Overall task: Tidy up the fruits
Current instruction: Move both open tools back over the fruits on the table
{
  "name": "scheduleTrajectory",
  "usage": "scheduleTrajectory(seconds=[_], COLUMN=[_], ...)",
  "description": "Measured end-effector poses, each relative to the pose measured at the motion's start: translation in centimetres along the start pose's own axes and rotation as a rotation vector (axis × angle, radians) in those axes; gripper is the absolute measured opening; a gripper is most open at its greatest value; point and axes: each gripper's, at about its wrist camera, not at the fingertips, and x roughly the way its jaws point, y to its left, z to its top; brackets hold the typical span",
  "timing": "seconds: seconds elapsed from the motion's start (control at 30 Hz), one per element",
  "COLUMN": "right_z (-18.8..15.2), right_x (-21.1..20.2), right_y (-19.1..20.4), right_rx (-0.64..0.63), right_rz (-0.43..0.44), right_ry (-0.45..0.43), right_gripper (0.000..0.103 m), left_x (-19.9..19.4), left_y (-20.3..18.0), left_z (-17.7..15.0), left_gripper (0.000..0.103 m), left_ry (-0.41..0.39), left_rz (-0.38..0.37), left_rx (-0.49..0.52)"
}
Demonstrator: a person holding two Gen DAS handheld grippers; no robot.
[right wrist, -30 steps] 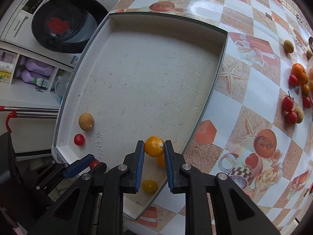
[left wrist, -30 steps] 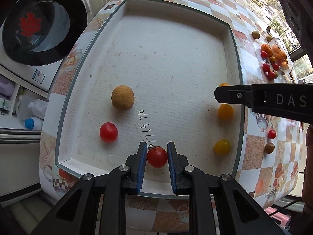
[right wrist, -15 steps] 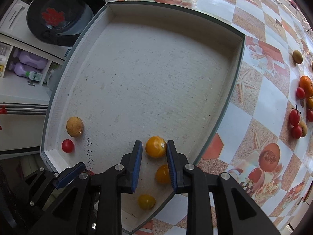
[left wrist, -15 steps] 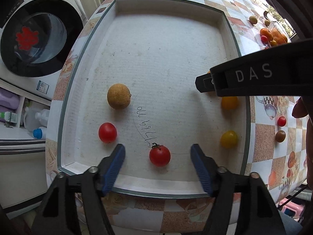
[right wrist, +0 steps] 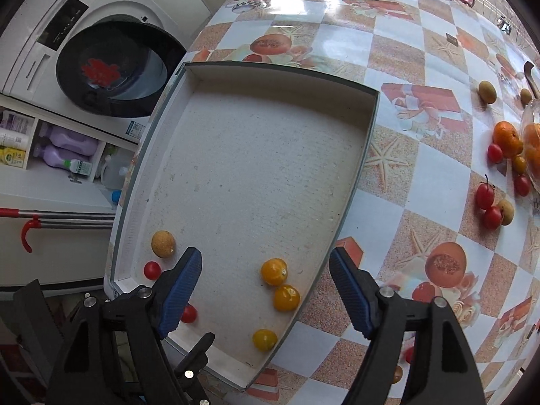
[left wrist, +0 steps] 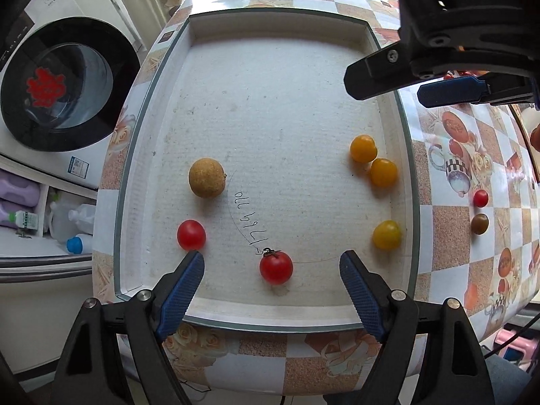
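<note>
A white tray (left wrist: 202,27) (right wrist: 364,155) lies on the checked table. In it lie a stemmed red tomato (left wrist: 276,267), a second red tomato (left wrist: 191,235), a tan round fruit (left wrist: 206,178) and three yellow tomatoes (left wrist: 363,149) (left wrist: 383,172) (left wrist: 386,234). My left gripper (left wrist: 271,266) is open and empty, just above the stemmed tomato at the tray's near edge. My right gripper (right wrist: 265,268) is open and empty above the yellow tomatoes (right wrist: 274,272) (right wrist: 286,297) (right wrist: 264,340); its body shows at the top right of the left wrist view (left wrist: 438,60).
Loose fruit lies on the table right of the tray: red tomatoes (right wrist: 485,195), oranges (right wrist: 505,139), small brown fruits (right wrist: 487,91), and a red (left wrist: 480,198) and a brown one (left wrist: 479,223). A washing machine (right wrist: 111,67) and shelves with bottles stand beyond the table's left edge.
Both grippers opened. The left one let go of the stemmed red tomato, the right one let go of a yellow tomato; both fruits now lie in the tray. Both grippers have drawn back and up.
</note>
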Motion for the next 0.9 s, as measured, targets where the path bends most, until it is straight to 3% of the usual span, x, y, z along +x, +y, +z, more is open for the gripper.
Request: scheduleTrajectory(seconds=[0.3,0.53,0.73,0.9], right_z=[-3.5,-5.5,-5.4,-3.7], right_x=[-2.3,-3.6,-4.7,-5.0], right_y=[-8.3,-15.2,-19.9,-21.3], right_rx=[0.178,0.319,0.438,0.459], right_rz=[-0.079,-0.159,-0.155,-0.154], right_ry=[-0.013,-0.034,-0.066,-0.097], right_gripper=[0.081,0.081,0.081,0.081], left_x=[-2.4,-4.2,-4.1,-3.2], left_y=[-4.8,-7.9,-10.3,-12.6], left_z=[2.1,5.6,8.7,8.5], left_gripper=[0.083,0.083,0.083,0.083], left_ry=[-0.044,-0.110,-0.133,-0.106], left_rz=[-0.019,-0.047,-0.074,-0.098], left_rx=[0.074,0.134,0.157,0.175])
